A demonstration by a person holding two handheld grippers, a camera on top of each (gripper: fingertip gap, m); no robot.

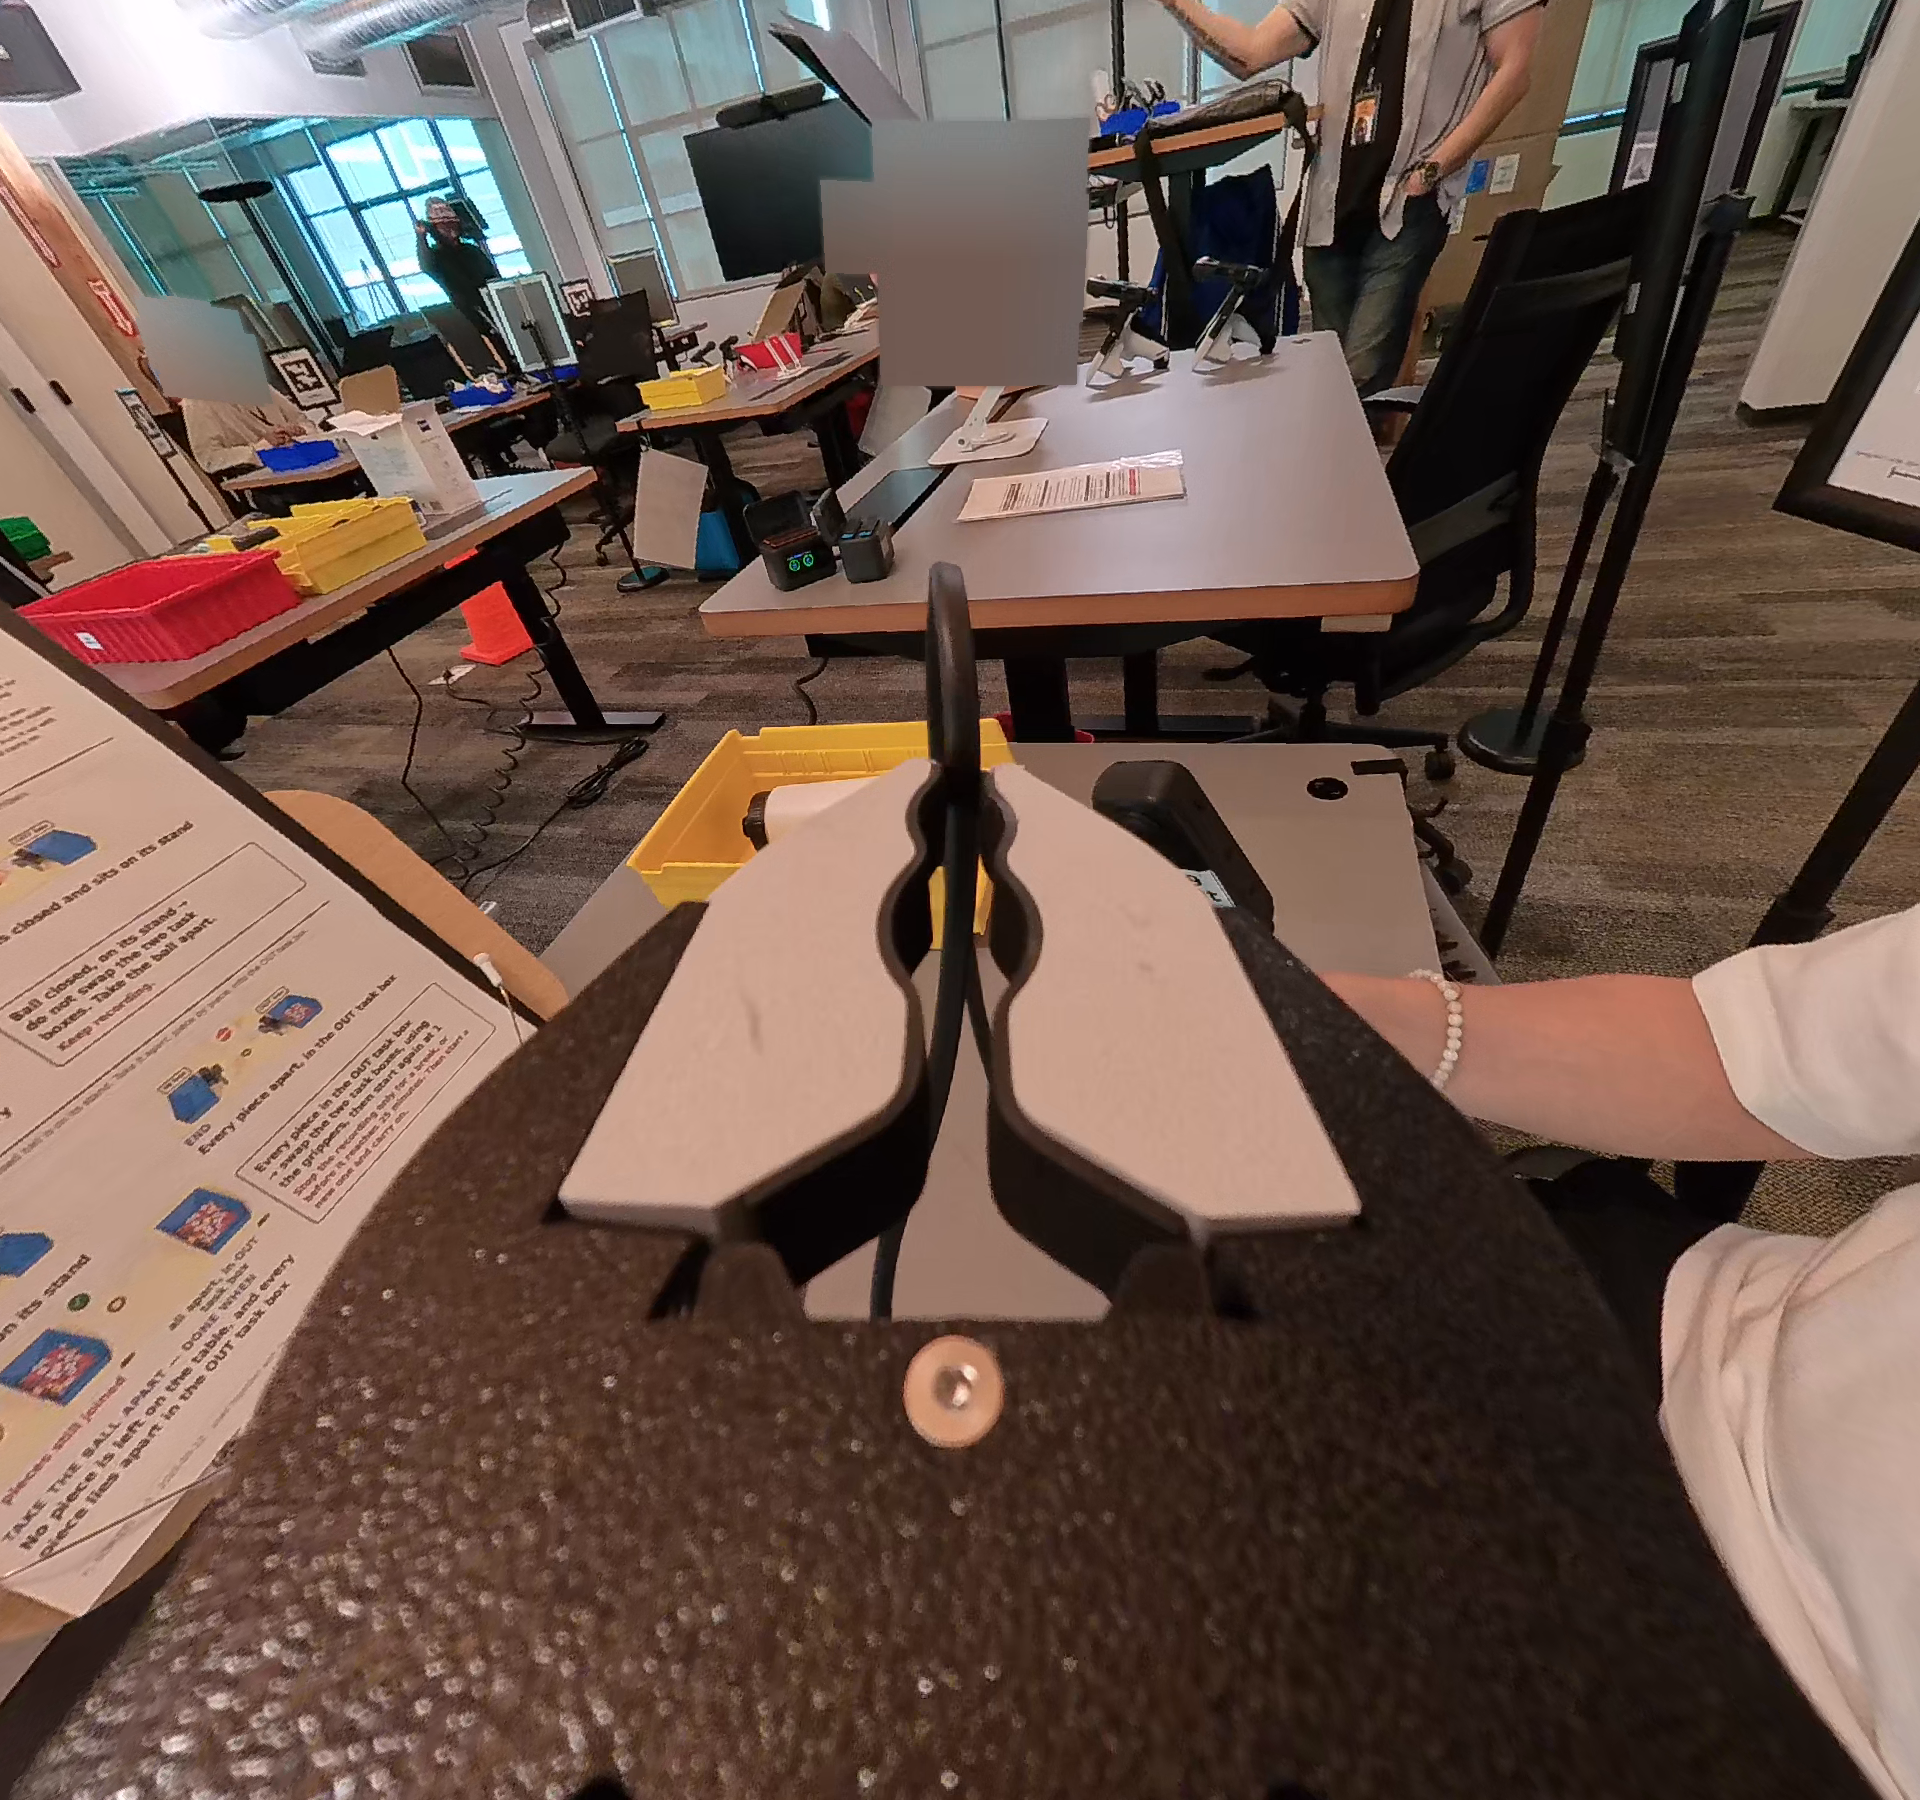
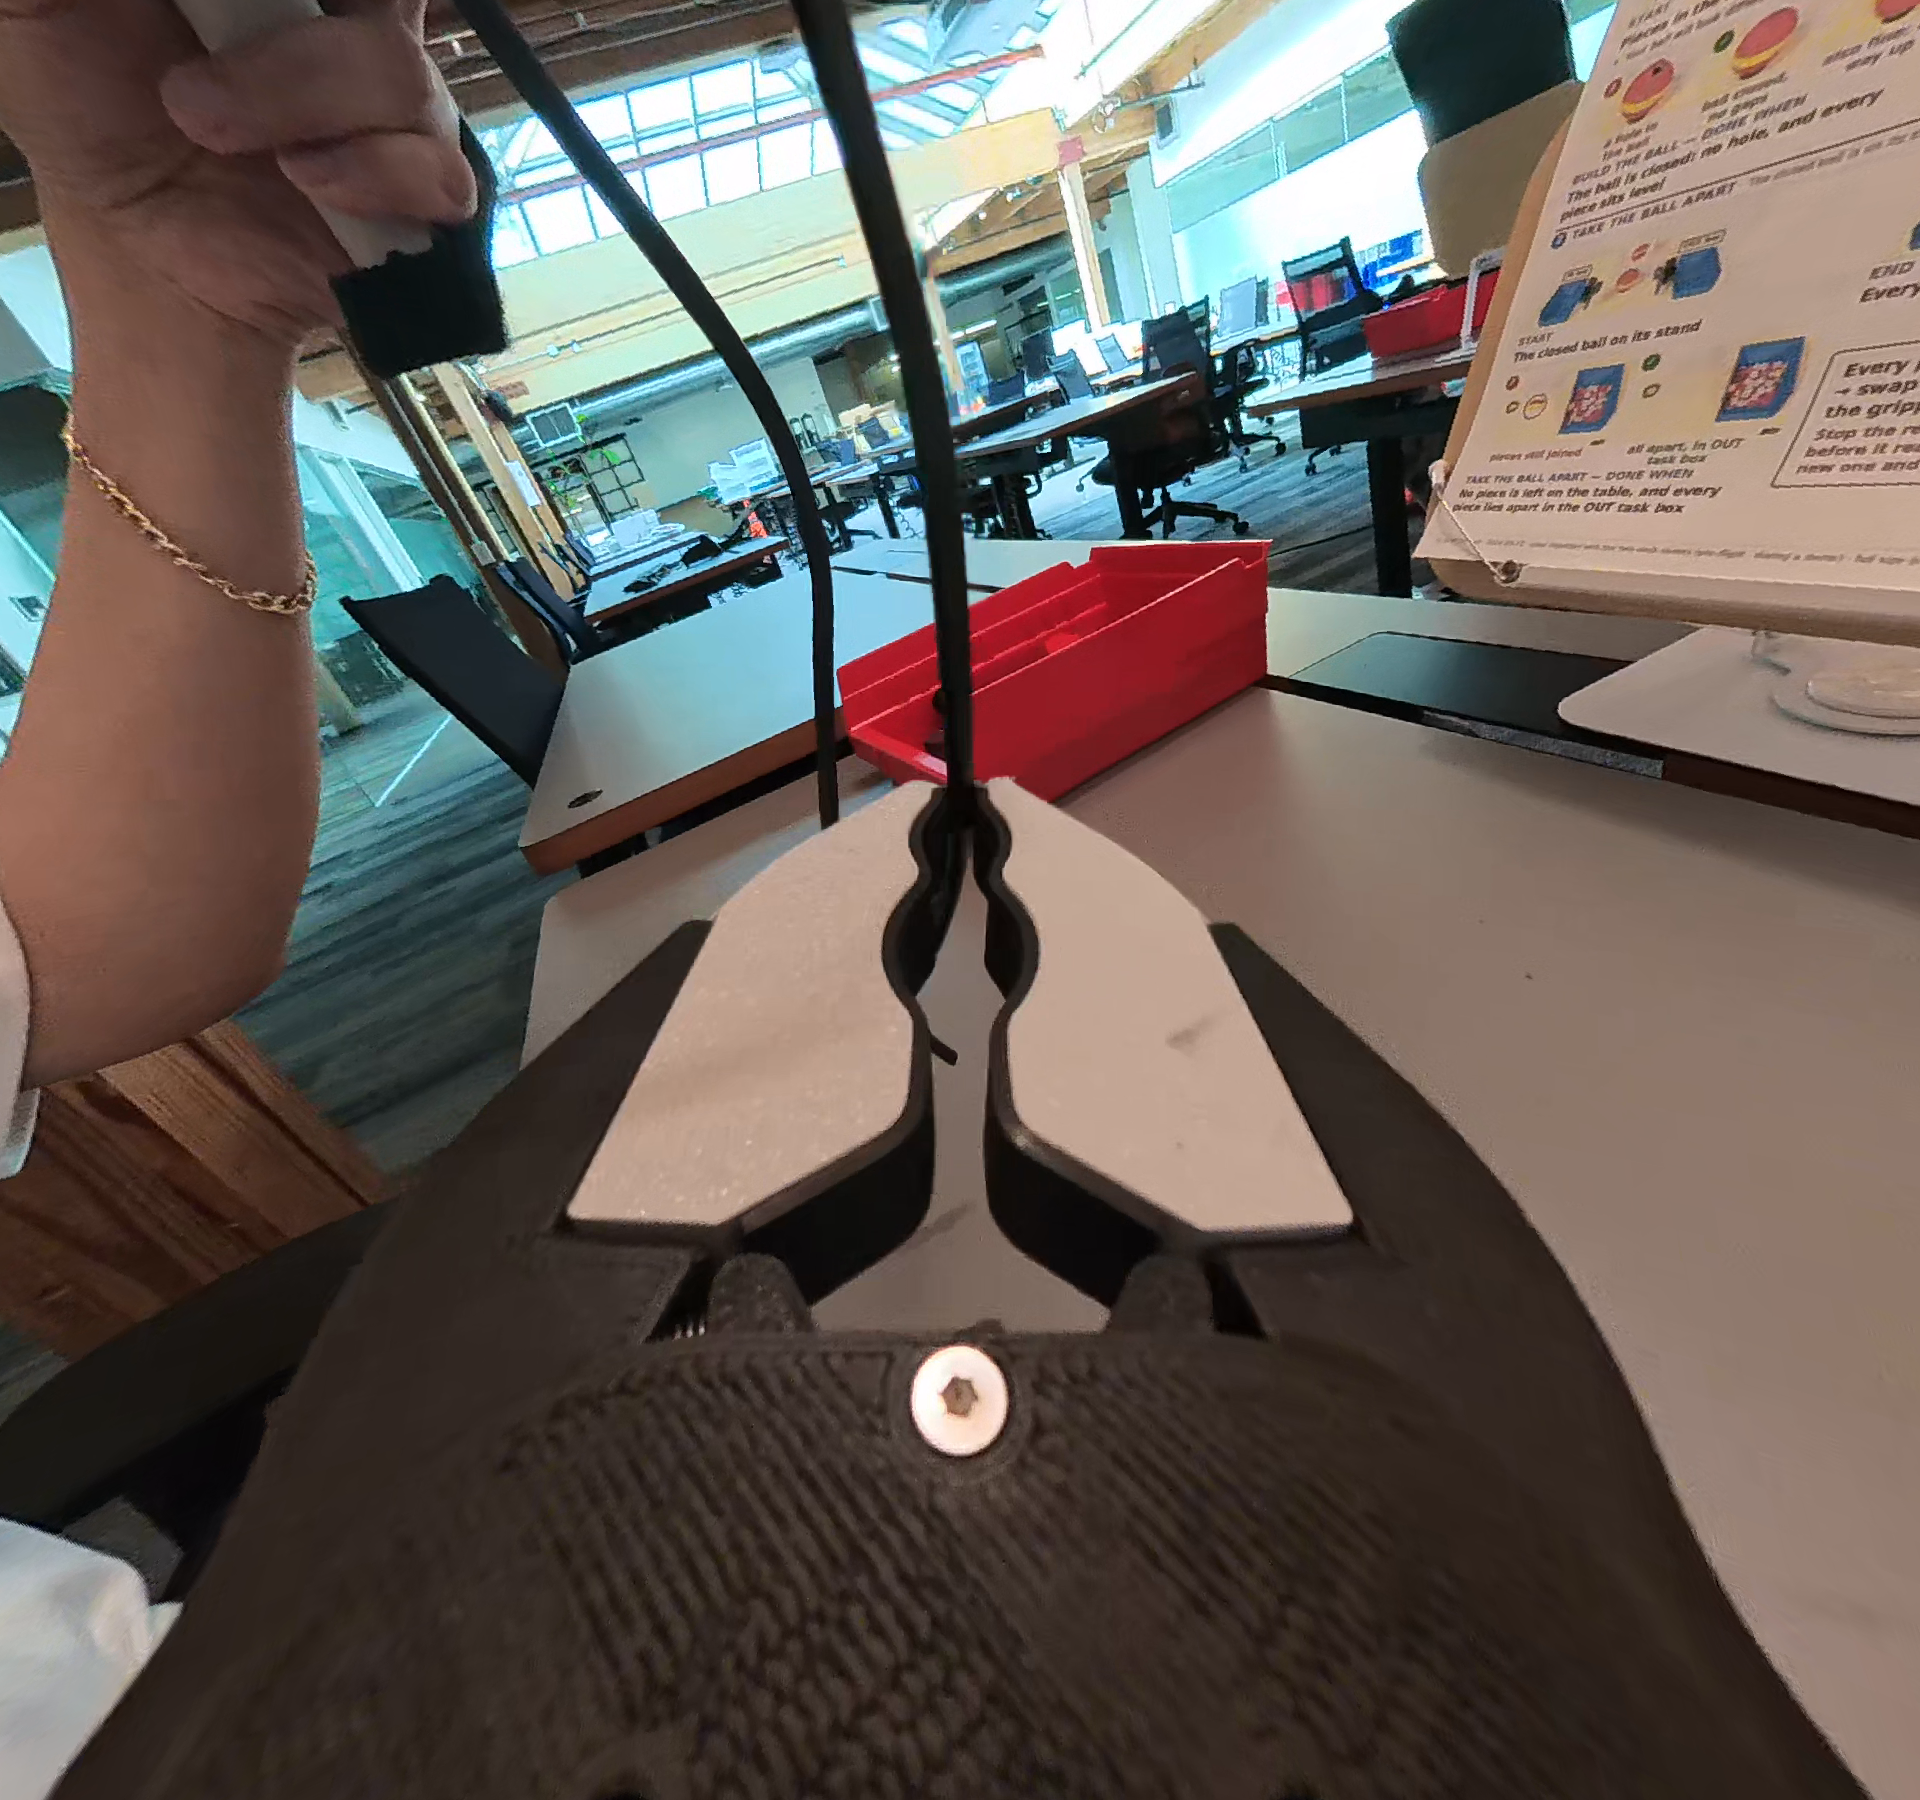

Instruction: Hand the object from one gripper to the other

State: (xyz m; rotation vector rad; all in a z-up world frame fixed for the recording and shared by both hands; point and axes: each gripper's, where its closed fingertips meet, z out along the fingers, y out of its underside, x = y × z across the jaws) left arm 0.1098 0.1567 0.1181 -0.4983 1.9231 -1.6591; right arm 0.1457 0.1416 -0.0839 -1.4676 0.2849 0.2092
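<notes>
A thin black cable (image 1: pixel 951 649) runs between the fingers of my left gripper (image 1: pixel 956 776) and loops up past the tips. The left gripper is shut on it. In the right wrist view the same black cable (image 2: pixel 914 348) rises from the tips of my right gripper (image 2: pixel 964 794), which is shut on it just above the grey table (image 2: pixel 1455 971). A second strand (image 2: pixel 748 368) curves up to the upper left. There a hand (image 2: pixel 208 140) holds part of the left gripper (image 2: pixel 416 296), whose fingers lie outside this view.
A yellow bin (image 1: pixel 717 846) with a white roll in it stands ahead of the left gripper, a black device (image 1: pixel 1174 825) to its right. A red bin (image 2: pixel 1101 649) lies beyond the right gripper. An instruction board (image 2: pixel 1714 244) stands at the right. It also shows in the left wrist view (image 1: pixel 156 1075). Across from one pair of fingers to the other is roughly 20 cm.
</notes>
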